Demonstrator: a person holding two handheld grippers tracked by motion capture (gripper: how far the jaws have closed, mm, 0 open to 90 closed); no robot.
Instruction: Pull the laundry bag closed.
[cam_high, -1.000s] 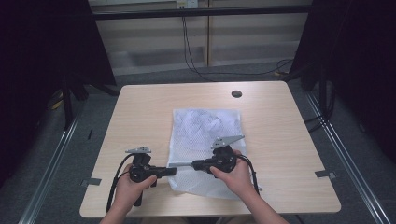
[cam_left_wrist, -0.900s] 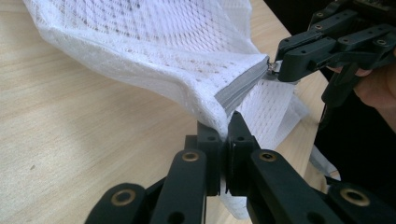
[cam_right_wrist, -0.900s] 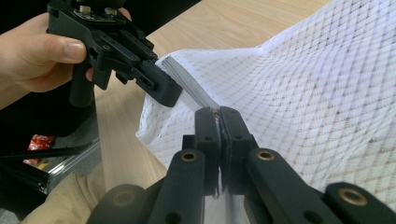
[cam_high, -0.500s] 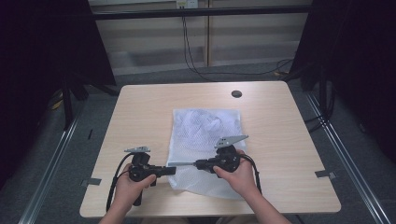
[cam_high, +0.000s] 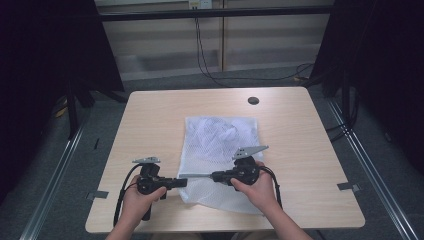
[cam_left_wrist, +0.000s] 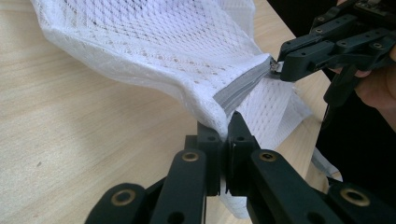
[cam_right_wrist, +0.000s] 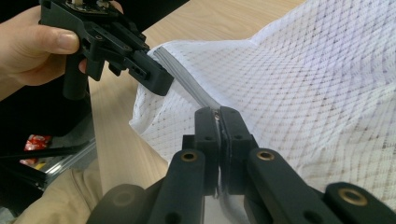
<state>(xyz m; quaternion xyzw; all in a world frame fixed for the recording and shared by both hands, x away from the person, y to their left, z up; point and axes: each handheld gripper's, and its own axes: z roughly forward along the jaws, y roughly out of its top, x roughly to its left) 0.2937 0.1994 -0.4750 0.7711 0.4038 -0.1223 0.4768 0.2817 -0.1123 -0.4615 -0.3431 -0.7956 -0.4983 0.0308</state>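
Left gripper (cam_high: 172, 182): jaws pinched together on the near left corner of the mesh bag (cam_high: 222, 150), right at the end of its grey zipper (cam_left_wrist: 240, 88).
Mesh bag: lies flat on the middle of the table (cam_high: 150, 120), its near edge lifted and stretched taut between the two grippers.
Right gripper (cam_high: 217, 176): jaws clamped on the zipper pull, a little way along the zip.
Risk, left side: I reckon the thin mesh could slip out of the pinch, and then the bag just drags along.
Risk, right side: the small pull could pop free, or the slider could snag mesh and jam.
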